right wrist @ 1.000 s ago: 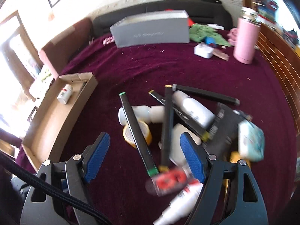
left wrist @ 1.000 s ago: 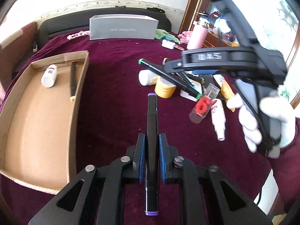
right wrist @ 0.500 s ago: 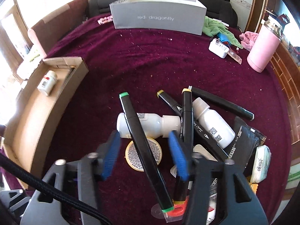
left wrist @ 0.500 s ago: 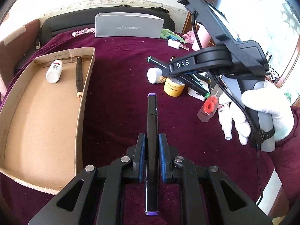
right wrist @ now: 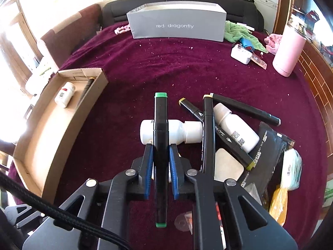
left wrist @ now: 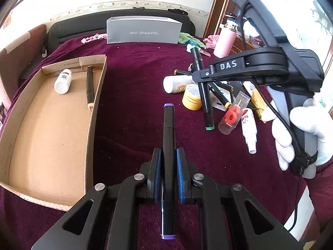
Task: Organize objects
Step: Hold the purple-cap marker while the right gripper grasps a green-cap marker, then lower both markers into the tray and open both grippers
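bright daylight | window glare (blown out) | fisheye-bent edges | sharp

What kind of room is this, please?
Probably a bedroom at home: the things lie on a bed under a maroon cover, with a dark padded headboard behind and a shoe box.

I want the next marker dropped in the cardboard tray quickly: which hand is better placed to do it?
Probably left. The left gripper holds the purple-capped marker right beside the cardboard tray; the right gripper, clamping the green-capped marker, sits farther off over the pile.
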### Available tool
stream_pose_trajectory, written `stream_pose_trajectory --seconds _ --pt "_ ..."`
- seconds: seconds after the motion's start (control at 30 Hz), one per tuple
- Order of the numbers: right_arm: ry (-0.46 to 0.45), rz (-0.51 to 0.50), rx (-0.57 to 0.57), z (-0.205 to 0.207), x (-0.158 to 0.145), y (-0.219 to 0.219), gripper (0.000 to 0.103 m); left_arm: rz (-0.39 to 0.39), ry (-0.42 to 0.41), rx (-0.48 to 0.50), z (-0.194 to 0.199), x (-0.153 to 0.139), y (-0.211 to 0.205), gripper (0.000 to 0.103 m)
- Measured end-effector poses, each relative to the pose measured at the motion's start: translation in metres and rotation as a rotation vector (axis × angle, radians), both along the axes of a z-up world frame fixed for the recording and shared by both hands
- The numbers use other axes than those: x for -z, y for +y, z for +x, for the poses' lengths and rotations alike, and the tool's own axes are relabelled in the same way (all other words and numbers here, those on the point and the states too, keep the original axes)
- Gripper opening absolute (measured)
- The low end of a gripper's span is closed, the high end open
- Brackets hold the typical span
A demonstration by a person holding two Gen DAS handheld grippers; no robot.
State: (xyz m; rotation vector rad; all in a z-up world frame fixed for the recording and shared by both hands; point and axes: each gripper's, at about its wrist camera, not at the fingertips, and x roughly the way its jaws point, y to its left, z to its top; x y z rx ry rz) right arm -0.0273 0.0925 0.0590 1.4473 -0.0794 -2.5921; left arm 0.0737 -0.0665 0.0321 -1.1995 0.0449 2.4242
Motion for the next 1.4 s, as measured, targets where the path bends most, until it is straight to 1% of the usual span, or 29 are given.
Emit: stream_pose_trajectory --seconds 0.27,0.4,0.7,0.87,0.97,1.07,1.17,1.3,1.4 --pt "0.066 -0.067 0.003 0.029 -0.02 0.005 0.013 -0.002 0.033 -0.004 0.014 -0.011 0.002 0.012" --pt "0.097 -0.085 0.002 0.041 -0.032 0.006 0.013 0.014 0.06 -0.02 0.023 -0.021 -0.004 0.012" --pt "0.178 -0.106 -0.028 0.073 -0.066 -0.004 0.013 0.071 0.117 -0.079 0.038 -0.047 -0.036 0.012" --pt "0.206 -0.112 -0.069 0.088 -0.084 -0.02 0.013 0.068 0.164 -0.135 0.04 -0.062 -0.063 0.012" --pt "0.208 -0.129 -0.097 0.093 -0.091 -0.029 0.013 0.054 0.193 -0.183 0.036 -0.072 -0.089 0.012" --pt "0.214 -0.142 -0.129 0.095 -0.098 -0.044 0.013 0.02 0.223 -0.238 0.025 -0.083 -0.117 0.012" --pt "0.209 -0.153 -0.155 0.095 -0.099 -0.057 0.013 0.008 0.229 -0.273 0.008 -0.089 -0.14 0.012" --pt "0.172 -0.186 -0.189 0.083 -0.094 -0.079 0.013 -0.021 0.235 -0.303 -0.015 -0.091 -0.159 0.012" --pt "0.138 -0.212 -0.21 0.073 -0.086 -0.094 0.013 -0.045 0.223 -0.306 -0.037 -0.086 -0.165 0.012"
